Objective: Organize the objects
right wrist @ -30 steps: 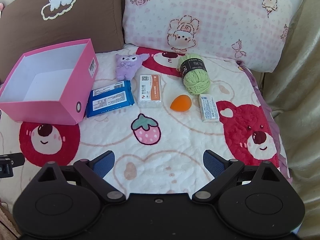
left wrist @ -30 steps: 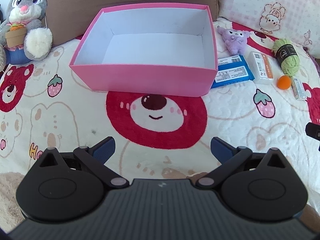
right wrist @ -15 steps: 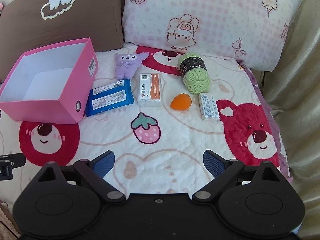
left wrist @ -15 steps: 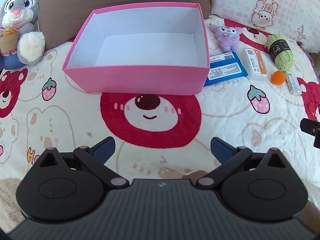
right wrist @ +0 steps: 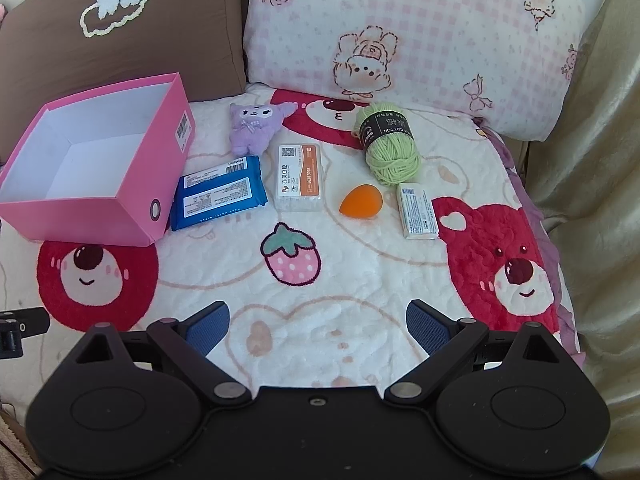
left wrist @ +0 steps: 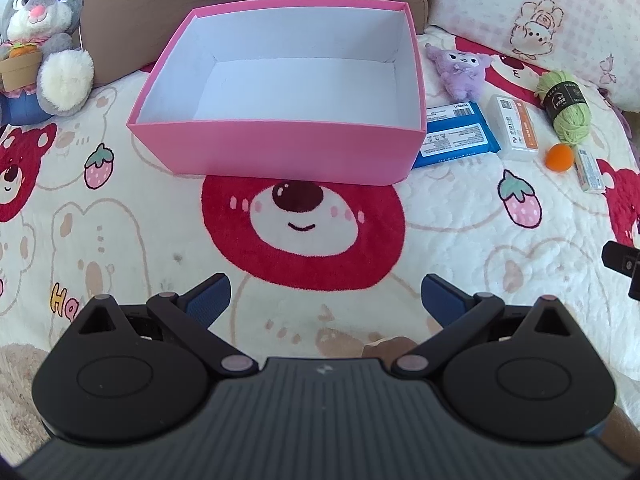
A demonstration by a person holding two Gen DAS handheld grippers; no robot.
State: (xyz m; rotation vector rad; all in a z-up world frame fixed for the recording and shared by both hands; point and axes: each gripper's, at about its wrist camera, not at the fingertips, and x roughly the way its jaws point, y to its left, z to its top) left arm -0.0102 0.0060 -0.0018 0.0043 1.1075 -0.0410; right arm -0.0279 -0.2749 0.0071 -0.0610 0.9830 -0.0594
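Note:
An empty pink box point(left wrist: 280, 152) point(right wrist: 92, 204) with a white inside stands on the bear blanket. To its right lie a purple plush point(right wrist: 256, 128), a blue wipes pack point(right wrist: 218, 192), a white and orange box point(right wrist: 299, 178), an orange egg-shaped sponge point(right wrist: 361, 201), a green yarn ball point(right wrist: 392, 148) and a small white box point(right wrist: 418, 211). My left gripper point(left wrist: 325, 300) is open and empty, in front of the pink box. My right gripper point(right wrist: 318, 328) is open and empty, well short of the row of items.
A grey rabbit plush point(left wrist: 44, 36) sits left of the box. A brown cushion point(right wrist: 120, 32) and a pink checked pillow point(right wrist: 420, 32) line the back. A beige throw point(right wrist: 592, 160) rises on the right. The other gripper's tip point(left wrist: 624, 260) shows at the right edge.
The left wrist view has shifted a little: the pink box sits slightly farther and more to the left than a second ago. The right wrist view is almost unchanged.

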